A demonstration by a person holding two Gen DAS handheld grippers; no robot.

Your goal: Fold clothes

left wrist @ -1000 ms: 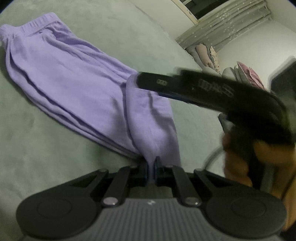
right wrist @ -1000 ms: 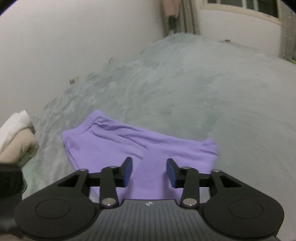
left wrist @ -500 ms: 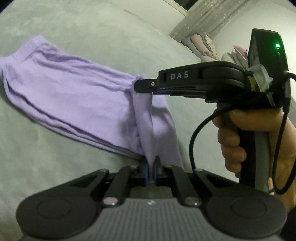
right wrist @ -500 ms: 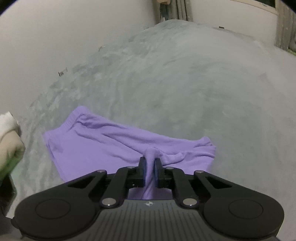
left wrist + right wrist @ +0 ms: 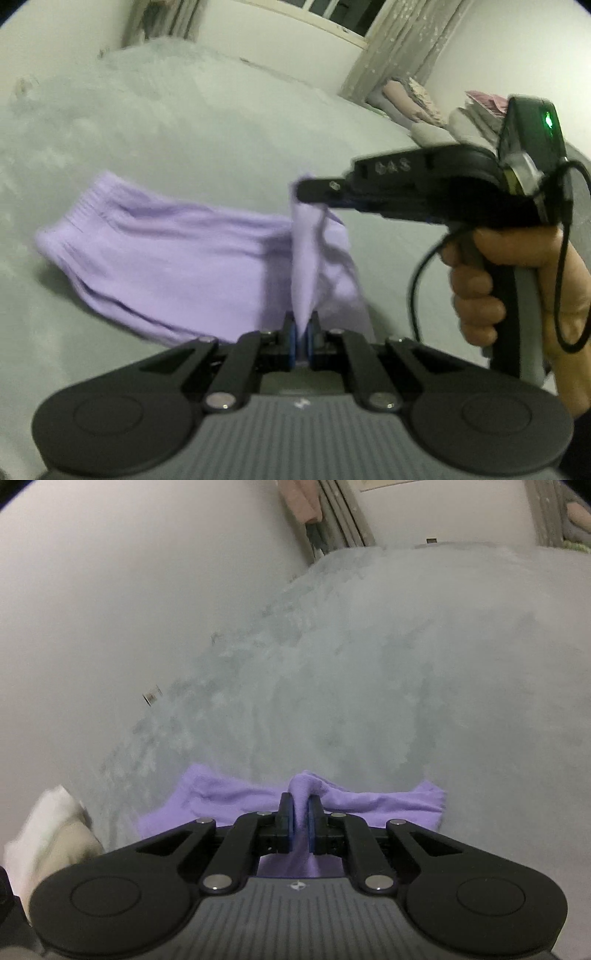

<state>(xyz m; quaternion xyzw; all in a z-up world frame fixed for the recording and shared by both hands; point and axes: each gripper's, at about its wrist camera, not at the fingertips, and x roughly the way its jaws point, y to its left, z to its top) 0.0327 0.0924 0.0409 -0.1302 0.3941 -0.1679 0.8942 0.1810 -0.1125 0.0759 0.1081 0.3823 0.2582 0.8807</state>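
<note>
Lilac pants (image 5: pixel 177 254) lie folded lengthwise on the grey bed cover, waistband at the left. My left gripper (image 5: pixel 301 332) is shut on the near corner of the leg end, which rises taut between the jaws. My right gripper (image 5: pixel 306 192) shows in the left wrist view at the right, held by a hand, and is shut on the far corner of the same end. In the right wrist view my right gripper (image 5: pixel 301 814) pinches a raised fold of the pants (image 5: pixel 369 805). Both corners are lifted off the bed.
The grey bed cover (image 5: pixel 203 140) stretches far around the pants. Pillows (image 5: pixel 410 99) lie at the back right by a curtain. A folded white and beige garment (image 5: pixel 48 834) sits at the left in the right wrist view. A white wall (image 5: pixel 110 590) runs along the bed.
My right gripper shut on the far corner of the leg end. Both grippers have since lifted that end up off the bed, and the views have tilted upward.
</note>
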